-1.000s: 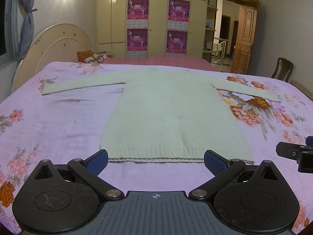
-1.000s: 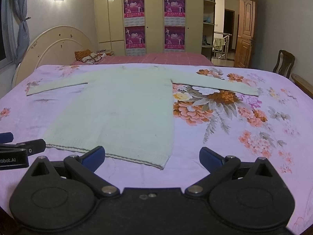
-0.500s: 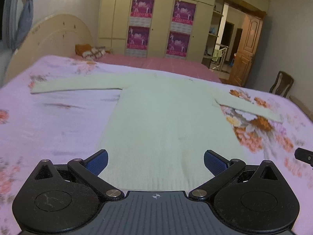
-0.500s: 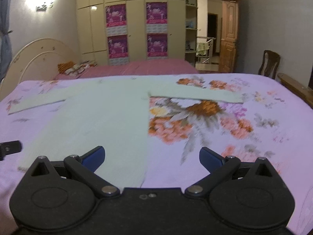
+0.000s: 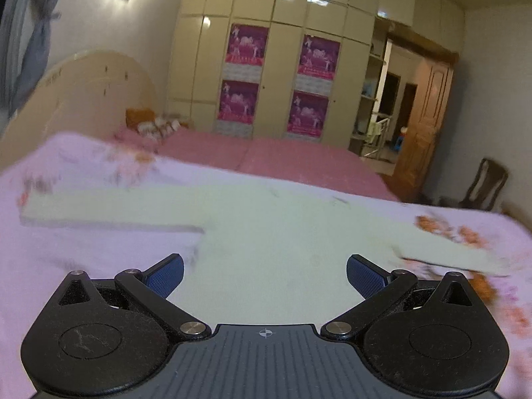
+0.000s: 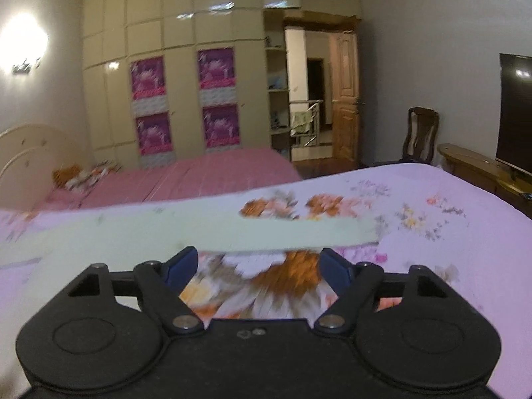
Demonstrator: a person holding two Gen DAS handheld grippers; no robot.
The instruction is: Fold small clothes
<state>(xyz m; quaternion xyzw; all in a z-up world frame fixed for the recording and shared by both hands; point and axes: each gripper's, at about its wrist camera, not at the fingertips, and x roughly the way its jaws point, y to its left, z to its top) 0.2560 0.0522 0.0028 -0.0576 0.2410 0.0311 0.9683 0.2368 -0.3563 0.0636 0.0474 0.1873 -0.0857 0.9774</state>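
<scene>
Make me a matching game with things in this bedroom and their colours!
Things:
1. sweater
2. posters
3. door
4. left claw pads

Colours:
A. brown wood
B. dark blue
C. pale green
D. purple-pink

Pairs: 1-C, 2-D, 3-A, 4-B
</scene>
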